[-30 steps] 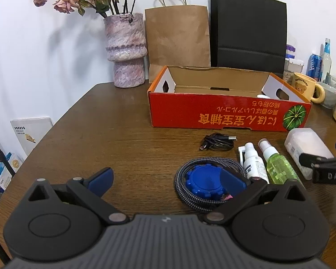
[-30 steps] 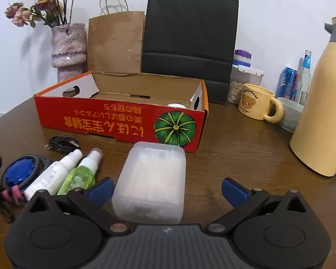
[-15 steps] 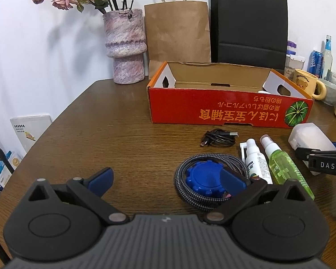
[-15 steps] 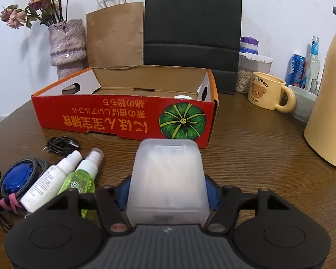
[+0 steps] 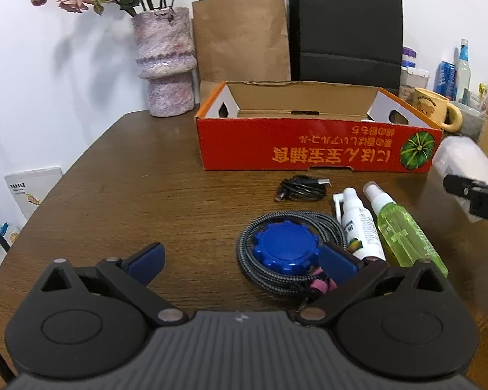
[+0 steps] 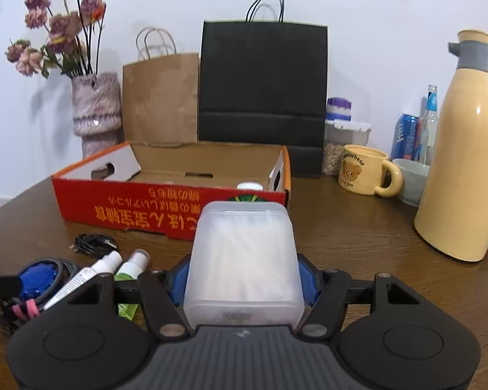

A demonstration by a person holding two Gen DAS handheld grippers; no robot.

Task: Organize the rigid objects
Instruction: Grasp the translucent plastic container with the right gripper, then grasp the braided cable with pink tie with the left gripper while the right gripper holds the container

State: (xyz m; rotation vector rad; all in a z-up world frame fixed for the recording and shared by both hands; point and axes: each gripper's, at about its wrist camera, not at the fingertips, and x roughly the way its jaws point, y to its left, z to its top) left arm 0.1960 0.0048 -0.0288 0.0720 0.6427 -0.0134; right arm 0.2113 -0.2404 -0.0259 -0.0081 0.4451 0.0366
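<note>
Gripping the translucent plastic box point(image 6: 244, 253) from both sides, right gripper point(image 6: 242, 276) holds it above the wooden table point(image 6: 358, 237), just in front of the red cardboard box point(image 6: 166, 208). Left gripper point(image 5: 240, 260) hangs wide apart with nothing between its fingers, blue cable spool point(image 5: 286, 250), white spray bottle point(image 5: 358, 224) and green spray bottle point(image 5: 403, 230) lying ahead.

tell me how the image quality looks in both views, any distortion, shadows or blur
Left wrist view: strong fisheye bending, dark vignette corners, the vase throws a soft shadow on the wall, focus fairly sharp. Right wrist view: same barrel warp, the translucent box held close looks slightly soft, and the thermos shows a small glare spot.
</note>
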